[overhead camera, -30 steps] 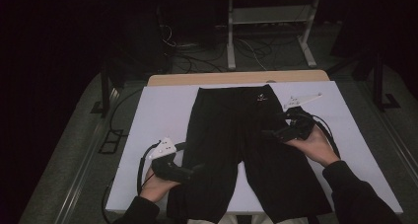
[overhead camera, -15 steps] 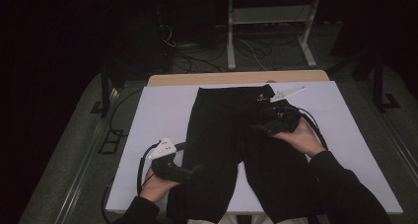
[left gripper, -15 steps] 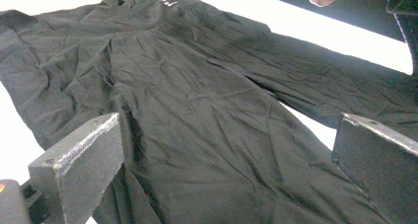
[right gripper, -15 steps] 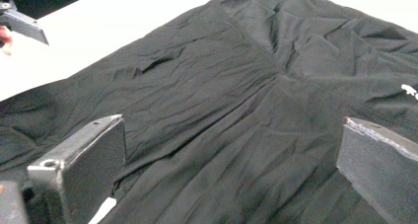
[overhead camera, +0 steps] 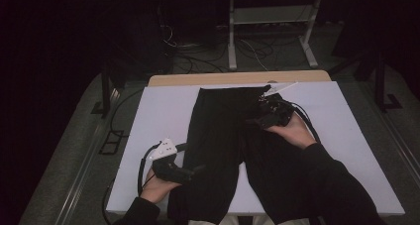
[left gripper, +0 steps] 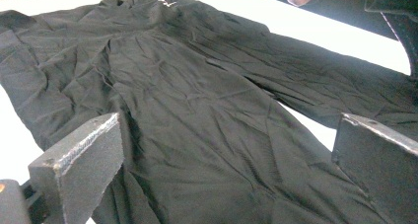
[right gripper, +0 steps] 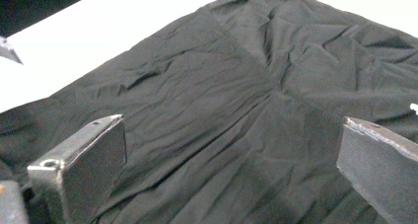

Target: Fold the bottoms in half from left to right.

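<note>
black trousers (overhead camera: 233, 150) lie flat along the middle of the white table (overhead camera: 158, 116), waistband at the far edge. the left gripper (overhead camera: 190, 173) sits over the near left leg, jaws spread wide and empty. the right gripper (overhead camera: 255, 120) hovers near the waistband, jaws likewise apart.

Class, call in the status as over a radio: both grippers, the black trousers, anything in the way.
Left gripper open, at left trouser leg. Right gripper open, near waistband. Black trousers flat on white table cover. Nothing in the way.

Trouser hems (overhead camera: 208, 217): running off the high view's bottom edge.
Small white mark (left gripper: 165, 1): staying too blurred to read.
</note>
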`<state>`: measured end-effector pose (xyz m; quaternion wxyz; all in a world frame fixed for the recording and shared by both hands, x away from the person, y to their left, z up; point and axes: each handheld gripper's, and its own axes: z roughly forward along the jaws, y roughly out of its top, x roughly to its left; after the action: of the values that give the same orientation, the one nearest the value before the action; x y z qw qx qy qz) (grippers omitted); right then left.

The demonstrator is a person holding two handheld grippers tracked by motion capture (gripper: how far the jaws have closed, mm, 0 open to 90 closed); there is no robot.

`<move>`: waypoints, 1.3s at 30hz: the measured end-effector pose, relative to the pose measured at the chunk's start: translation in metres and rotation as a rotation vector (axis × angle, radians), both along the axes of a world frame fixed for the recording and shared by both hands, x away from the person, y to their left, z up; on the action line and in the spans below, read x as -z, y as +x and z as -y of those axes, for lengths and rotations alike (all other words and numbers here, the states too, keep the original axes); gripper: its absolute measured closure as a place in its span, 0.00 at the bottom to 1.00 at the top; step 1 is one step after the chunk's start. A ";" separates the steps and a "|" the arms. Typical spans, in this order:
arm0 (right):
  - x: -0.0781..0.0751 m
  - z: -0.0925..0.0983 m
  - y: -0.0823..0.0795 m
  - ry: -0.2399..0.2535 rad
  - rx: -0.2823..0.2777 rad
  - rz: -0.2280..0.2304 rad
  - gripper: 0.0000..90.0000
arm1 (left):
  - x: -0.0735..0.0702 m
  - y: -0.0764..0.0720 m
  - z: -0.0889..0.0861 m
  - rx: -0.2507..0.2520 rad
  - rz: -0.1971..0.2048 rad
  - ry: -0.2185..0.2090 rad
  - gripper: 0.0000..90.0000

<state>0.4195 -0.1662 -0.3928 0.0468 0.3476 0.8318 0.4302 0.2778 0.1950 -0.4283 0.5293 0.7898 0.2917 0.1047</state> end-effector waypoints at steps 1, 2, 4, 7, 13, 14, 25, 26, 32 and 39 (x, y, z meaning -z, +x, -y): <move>0.000 -0.003 0.004 0.002 -0.001 -0.006 0.00 | 0.000 0.000 0.000 0.001 0.000 0.000 0.00; 0.000 -0.004 0.006 0.001 -0.003 -0.004 0.00 | 0.000 0.000 0.000 0.000 0.000 -0.001 0.00; 0.000 -0.009 0.010 0.006 -0.009 -0.008 0.00 | 0.000 0.000 0.000 0.001 -0.001 -0.002 0.00; -0.001 -0.013 0.013 0.008 -0.014 -0.011 0.00 | 0.000 0.000 0.000 0.002 -0.001 -0.002 0.00; -0.003 -0.028 0.020 0.003 -0.037 -0.014 0.00 | 0.000 0.000 0.000 0.003 -0.002 -0.003 0.00; -0.004 -0.033 0.023 -0.001 -0.046 -0.015 0.00 | 0.000 0.000 0.000 0.003 -0.002 -0.003 0.00; -0.010 -0.054 0.036 0.011 -0.062 -0.005 0.00 | 0.000 -0.001 -0.001 0.006 -0.003 -0.008 0.00; -0.010 -0.056 0.038 0.012 -0.062 -0.007 0.00 | 0.000 -0.001 -0.001 0.006 -0.003 -0.009 0.00; -0.010 -0.065 0.049 0.011 -0.057 -0.001 0.00 | -0.001 -0.001 -0.001 0.006 -0.003 -0.013 0.00; -0.011 -0.076 0.062 0.023 -0.033 0.022 0.00 | -0.001 -0.001 -0.001 0.007 -0.004 -0.018 0.00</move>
<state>0.4815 -0.0902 -0.3818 0.0447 0.3298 0.8319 0.4441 0.2765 0.1961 -0.4277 0.5361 0.7863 0.2909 0.0987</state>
